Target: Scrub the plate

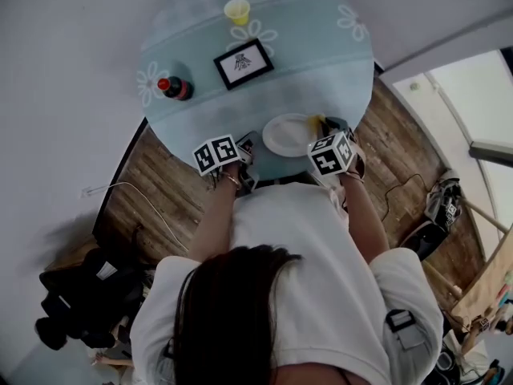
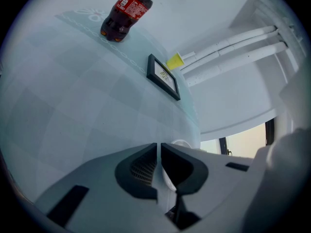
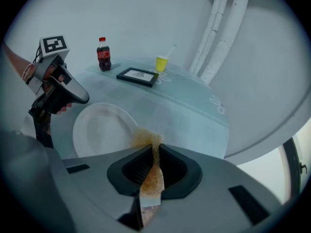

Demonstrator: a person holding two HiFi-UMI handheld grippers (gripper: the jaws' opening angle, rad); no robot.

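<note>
- Left claw (image 2: 159, 145) angles down at the left rim of the plate (image 1: 280, 139) and is clenched on that rim.
- Right claw (image 3: 156, 147) tilts steeply down at the plate's right edge, grasping a brownish scouring pad (image 3: 151, 176) with its frayed tip at the rim.
- The plate lies at the near edge of the round desk (image 1: 321, 70).
- Beyond the plate, well apart, stand a cola bottle (image 1: 174, 87), a picture frame (image 1: 243, 62) and a yellow cup (image 1: 237, 10).

Bare table (image 1: 321, 70) beyond plate (image 1: 288, 134), open up to picture frame (image 1: 243, 63). Cola bottle (image 1: 175, 88) far-left of plate; yellow cup (image 1: 237, 10) past frame. Left gripper (image 1: 250, 147) blocks plate's left rim, right gripper (image 1: 322, 125) its right.
</note>
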